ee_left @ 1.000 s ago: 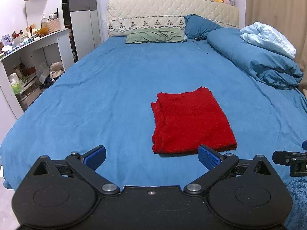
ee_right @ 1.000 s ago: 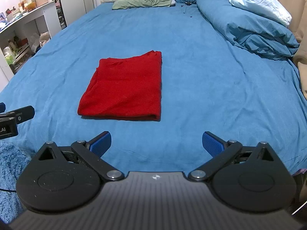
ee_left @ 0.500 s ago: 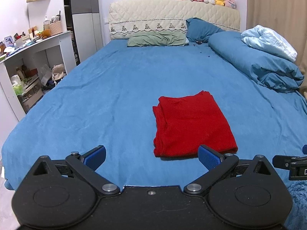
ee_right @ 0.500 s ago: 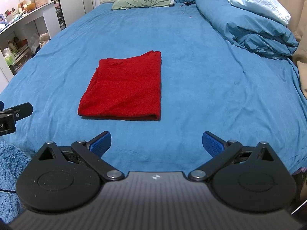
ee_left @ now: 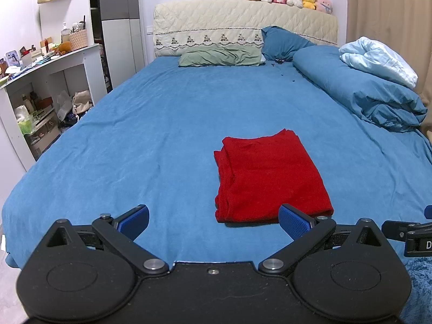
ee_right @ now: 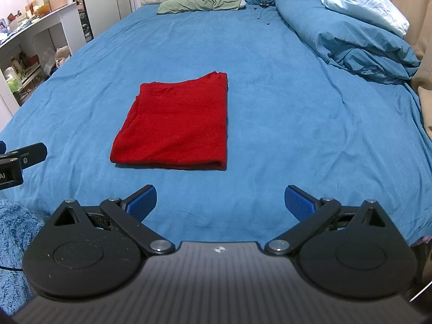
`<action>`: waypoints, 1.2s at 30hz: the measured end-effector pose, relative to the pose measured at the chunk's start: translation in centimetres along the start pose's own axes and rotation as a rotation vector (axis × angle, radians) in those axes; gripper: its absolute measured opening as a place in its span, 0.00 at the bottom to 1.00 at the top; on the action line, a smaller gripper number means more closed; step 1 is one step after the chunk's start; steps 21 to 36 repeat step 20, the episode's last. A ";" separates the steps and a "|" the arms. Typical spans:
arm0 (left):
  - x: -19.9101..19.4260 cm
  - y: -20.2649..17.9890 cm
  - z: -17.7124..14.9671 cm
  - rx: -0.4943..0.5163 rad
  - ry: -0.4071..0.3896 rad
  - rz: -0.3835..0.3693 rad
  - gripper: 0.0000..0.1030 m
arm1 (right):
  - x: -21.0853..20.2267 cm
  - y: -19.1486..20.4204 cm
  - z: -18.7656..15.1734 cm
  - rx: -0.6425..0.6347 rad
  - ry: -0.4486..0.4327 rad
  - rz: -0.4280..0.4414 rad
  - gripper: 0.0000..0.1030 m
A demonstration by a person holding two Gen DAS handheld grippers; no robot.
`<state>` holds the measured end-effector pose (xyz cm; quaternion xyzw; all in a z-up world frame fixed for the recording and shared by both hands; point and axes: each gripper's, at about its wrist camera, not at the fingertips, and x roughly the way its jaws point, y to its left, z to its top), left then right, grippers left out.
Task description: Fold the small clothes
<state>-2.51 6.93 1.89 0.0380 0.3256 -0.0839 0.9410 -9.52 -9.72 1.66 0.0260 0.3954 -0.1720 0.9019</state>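
A red garment (ee_left: 270,175) lies folded into a flat rectangle on the blue bed sheet (ee_left: 162,124), near the front edge. In the right wrist view the same red garment (ee_right: 178,124) sits ahead and to the left. My left gripper (ee_left: 214,220) hovers open just short of the garment's near edge, nothing between its blue pads. My right gripper (ee_right: 220,202) is open too, held back over the bed's front edge, empty. Each view catches the other gripper's tip at its side edge.
A rolled blue duvet (ee_left: 364,91) with a pale blue blanket (ee_left: 378,62) lies along the right side. Pillows (ee_left: 221,58) rest at the headboard. A white desk with clutter (ee_left: 40,81) stands to the left. A fuzzy blue rug (ee_right: 13,243) lies below.
Both grippers drew back and rose slightly, so the garment sits a little lower in the left wrist view. The garment itself has not moved; both grippers stayed open.
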 end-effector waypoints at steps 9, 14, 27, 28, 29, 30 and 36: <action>-0.2 -0.4 0.0 0.016 -0.017 -0.002 1.00 | 0.0 0.0 0.0 -0.001 0.000 0.000 1.00; -0.1 -0.1 -0.1 0.001 -0.017 -0.037 1.00 | -0.1 0.6 0.0 0.001 0.002 0.000 1.00; 0.1 -0.2 -0.1 0.003 -0.018 -0.023 1.00 | -0.1 0.7 0.1 0.002 0.003 0.003 1.00; 0.1 -0.2 -0.1 0.003 -0.018 -0.023 1.00 | -0.1 0.7 0.1 0.002 0.003 0.003 1.00; 0.1 -0.2 -0.1 0.003 -0.018 -0.023 1.00 | -0.1 0.7 0.1 0.002 0.003 0.003 1.00; 0.1 -0.2 -0.1 0.003 -0.018 -0.023 1.00 | -0.1 0.7 0.1 0.002 0.003 0.003 1.00; 0.1 -0.2 -0.1 0.003 -0.018 -0.023 1.00 | -0.1 0.7 0.1 0.002 0.003 0.003 1.00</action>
